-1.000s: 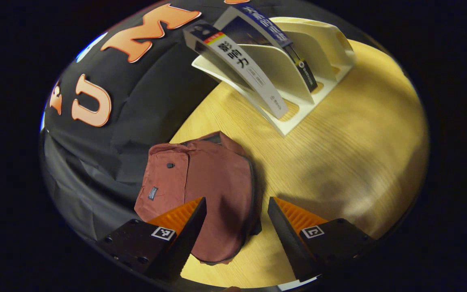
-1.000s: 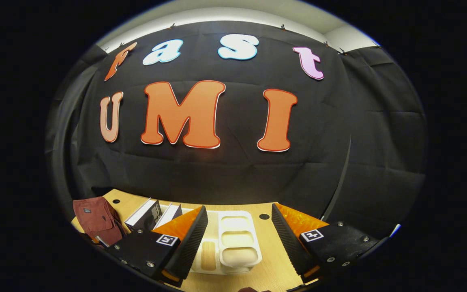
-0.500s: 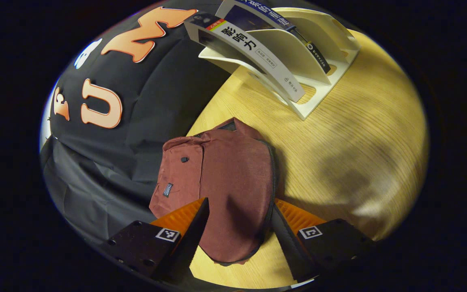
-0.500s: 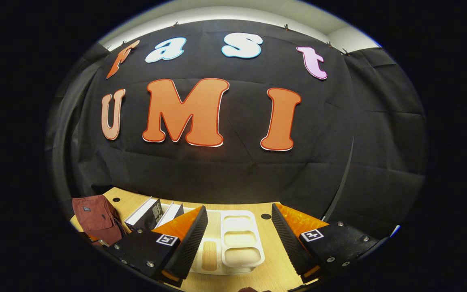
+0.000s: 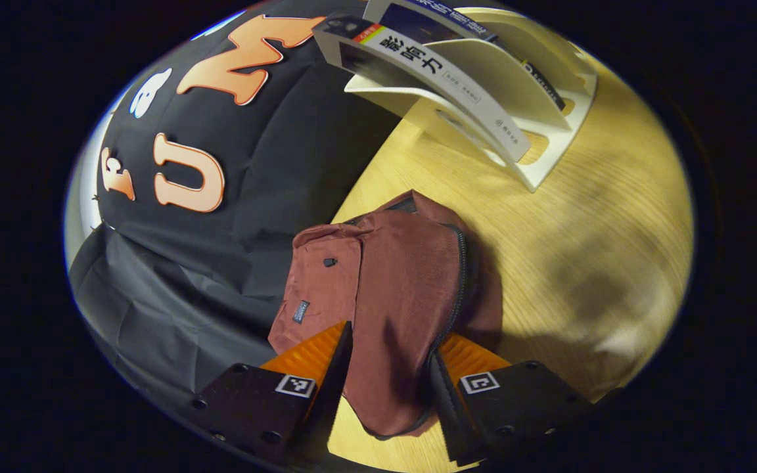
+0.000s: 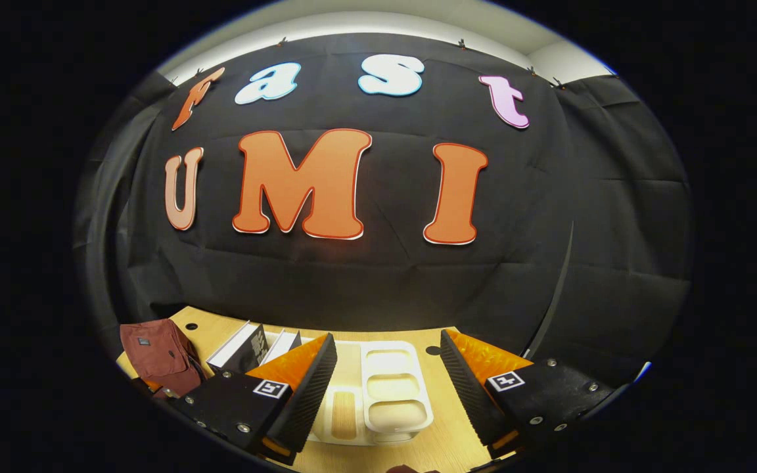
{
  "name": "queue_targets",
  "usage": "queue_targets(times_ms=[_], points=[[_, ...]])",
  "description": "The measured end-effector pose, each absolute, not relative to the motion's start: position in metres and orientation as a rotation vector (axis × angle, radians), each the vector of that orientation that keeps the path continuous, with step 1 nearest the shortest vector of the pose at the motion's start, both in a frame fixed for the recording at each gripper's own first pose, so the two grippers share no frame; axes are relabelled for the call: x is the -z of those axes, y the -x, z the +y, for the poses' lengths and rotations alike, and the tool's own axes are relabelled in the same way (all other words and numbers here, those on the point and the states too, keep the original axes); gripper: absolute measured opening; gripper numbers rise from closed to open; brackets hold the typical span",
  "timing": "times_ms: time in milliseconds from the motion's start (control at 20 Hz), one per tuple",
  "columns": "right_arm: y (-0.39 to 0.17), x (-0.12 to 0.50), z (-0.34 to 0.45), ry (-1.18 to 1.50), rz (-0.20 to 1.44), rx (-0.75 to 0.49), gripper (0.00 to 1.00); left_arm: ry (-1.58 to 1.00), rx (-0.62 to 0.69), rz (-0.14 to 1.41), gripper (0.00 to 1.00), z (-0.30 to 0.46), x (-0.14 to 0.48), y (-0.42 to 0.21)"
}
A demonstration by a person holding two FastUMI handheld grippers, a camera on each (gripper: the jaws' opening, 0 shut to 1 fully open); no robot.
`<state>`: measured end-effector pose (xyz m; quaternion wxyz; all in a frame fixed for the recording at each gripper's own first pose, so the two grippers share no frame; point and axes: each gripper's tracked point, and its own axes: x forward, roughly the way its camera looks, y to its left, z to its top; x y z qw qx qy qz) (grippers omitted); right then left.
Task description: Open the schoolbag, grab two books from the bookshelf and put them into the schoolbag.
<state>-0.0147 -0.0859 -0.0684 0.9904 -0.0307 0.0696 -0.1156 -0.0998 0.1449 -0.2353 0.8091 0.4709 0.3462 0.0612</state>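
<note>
1. Maroon cloth bag (image 5: pixel 405 289) lies flat on the wood table (image 5: pixel 589 217), against the booth wall, zip (image 5: pixel 458 276) running along its right edge.
2. Your left gripper (image 5: pixel 388 368) straddles the bag's near end, jaws apart; whether either finger presses the cloth, you cannot tell.
3. Expect soft, limp fabric: it will bunch and slide. Pinch near the zip seam, not the loose middle.
4. Two books (image 5: pixel 447 79) lean in the white rack (image 5: pixel 549 164), beyond the bag. Likely stiff, moderately heavy; take them by the spine.
5. Your right gripper (image 6: pixel 388 387) hangs open above the rack (image 6: pixel 391 394), holding nothing.
</note>
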Motion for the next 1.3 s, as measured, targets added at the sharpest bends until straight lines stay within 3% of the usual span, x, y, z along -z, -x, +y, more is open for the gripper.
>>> queue_targets(times_ms=[150,200,250,300,450,900,1300], points=[[0.015,0.07,-0.082,0.076,0.141,0.218,0.94,-1.018,-0.127,0.722,0.55,0.149,0.231,0.092],[0.015,0.069,-0.081,0.078,0.141,0.215,0.94,-1.006,-0.119,0.726,0.33,0.148,0.228,0.09],[0.014,0.069,-0.079,0.079,0.141,0.213,0.94,-0.98,-0.116,0.727,0.48,0.151,0.223,0.089],[0.015,0.069,-0.078,0.078,0.142,0.209,0.94,-0.944,-0.117,0.732,0.27,0.152,0.219,0.087],[0.01,0.072,-0.068,0.081,0.161,0.186,0.94,-0.845,-0.076,0.778,0.12,0.157,0.209,0.084],[-0.014,0.1,0.002,0.068,0.339,-0.003,0.94,-0.526,0.079,0.897,0.06,0.176,0.172,0.066],[-0.035,0.114,0.057,0.099,0.473,-0.081,0.94,-0.401,0.222,0.933,0.05,0.21,0.121,0.038]])
